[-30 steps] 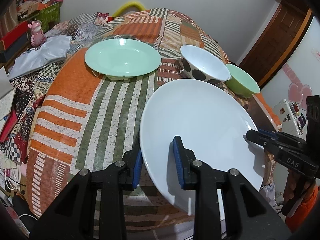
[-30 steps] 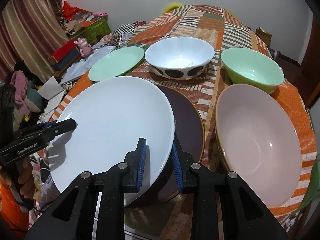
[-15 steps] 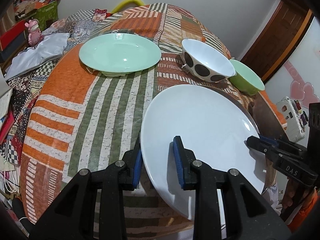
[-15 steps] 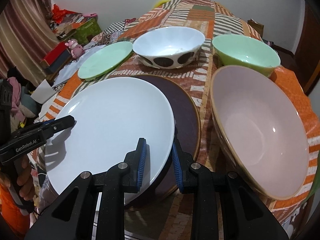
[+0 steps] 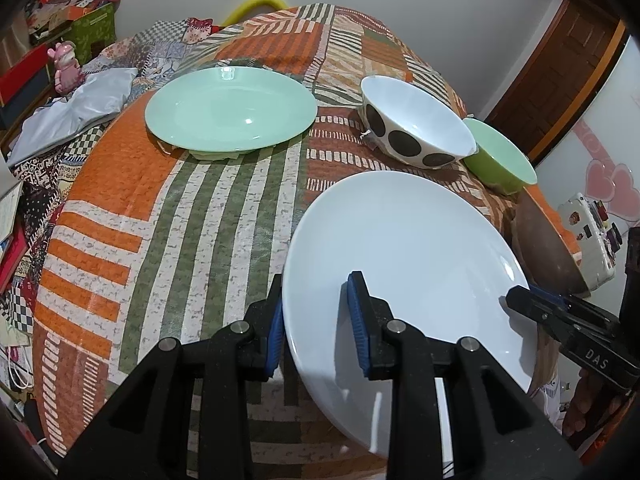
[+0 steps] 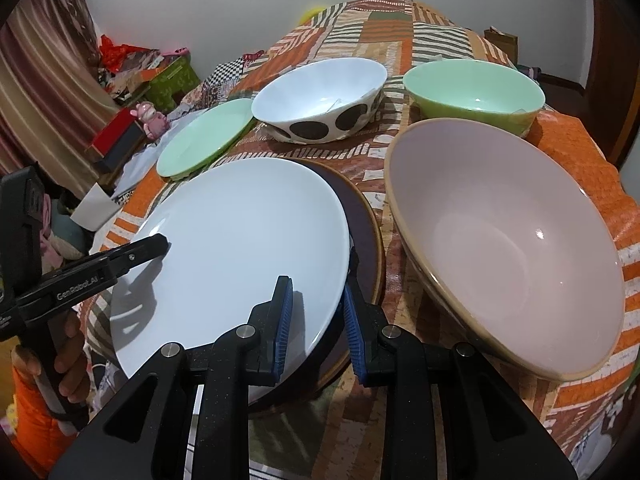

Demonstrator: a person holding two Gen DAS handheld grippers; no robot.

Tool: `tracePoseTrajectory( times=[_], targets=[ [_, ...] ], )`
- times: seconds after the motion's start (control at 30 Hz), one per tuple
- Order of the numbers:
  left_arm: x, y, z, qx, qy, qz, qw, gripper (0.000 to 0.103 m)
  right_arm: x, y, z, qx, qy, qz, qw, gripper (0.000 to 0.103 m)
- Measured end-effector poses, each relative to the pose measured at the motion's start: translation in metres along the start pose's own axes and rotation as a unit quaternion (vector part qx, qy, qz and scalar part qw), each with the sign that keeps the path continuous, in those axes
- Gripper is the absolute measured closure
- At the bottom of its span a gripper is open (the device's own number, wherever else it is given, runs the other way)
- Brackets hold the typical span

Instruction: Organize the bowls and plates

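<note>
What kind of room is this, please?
Probably a room in a home: a table under a patchwork cloth, a wooden door, and household clutter with a pink toy figure beside it.

From my left wrist camera, the white plate [image 5: 404,256] hid the dark brown plate entirely, and I saw only a brown outer slice of the pink bowl [image 5: 548,248] at the far right. The green bowl [image 5: 500,160] sat half behind the spotted bowl [image 5: 416,124]. In the right view, the dark brown plate [image 6: 364,236] showed only as a crescent; whether the white plate touched it, I couldn't tell.
</note>
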State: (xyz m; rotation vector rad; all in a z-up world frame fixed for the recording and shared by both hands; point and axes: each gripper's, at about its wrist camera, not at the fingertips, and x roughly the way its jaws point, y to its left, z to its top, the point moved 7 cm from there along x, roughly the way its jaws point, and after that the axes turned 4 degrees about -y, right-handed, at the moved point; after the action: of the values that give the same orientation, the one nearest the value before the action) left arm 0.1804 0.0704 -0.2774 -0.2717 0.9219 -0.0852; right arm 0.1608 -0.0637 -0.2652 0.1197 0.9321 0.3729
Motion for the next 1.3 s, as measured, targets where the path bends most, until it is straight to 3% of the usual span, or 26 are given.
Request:
tracePoseTrajectory(
  times=[0.63,1.07,1.3],
  targets=[
    [-0.001,-0.015,0.000,0.033,-0.001,0.031,0.9990,0.073,-0.018,-0.007,-0.001,-0.009,-0.014,-0.014,1.000,0.081],
    [-0.058,-0.003,0.024,0.033,-0.063,0.049,0.9962,0.072,-0.032,0.028,0.029,-0.052,-0.050,0.009,0.997,0.079],
    [-0.081,0.019,0.047,0.023,-0.092,0.069,0.9931,0.062,-0.025,0.060,0.061,-0.091,-0.064,0.027,0.993,0.079]
  ],
)
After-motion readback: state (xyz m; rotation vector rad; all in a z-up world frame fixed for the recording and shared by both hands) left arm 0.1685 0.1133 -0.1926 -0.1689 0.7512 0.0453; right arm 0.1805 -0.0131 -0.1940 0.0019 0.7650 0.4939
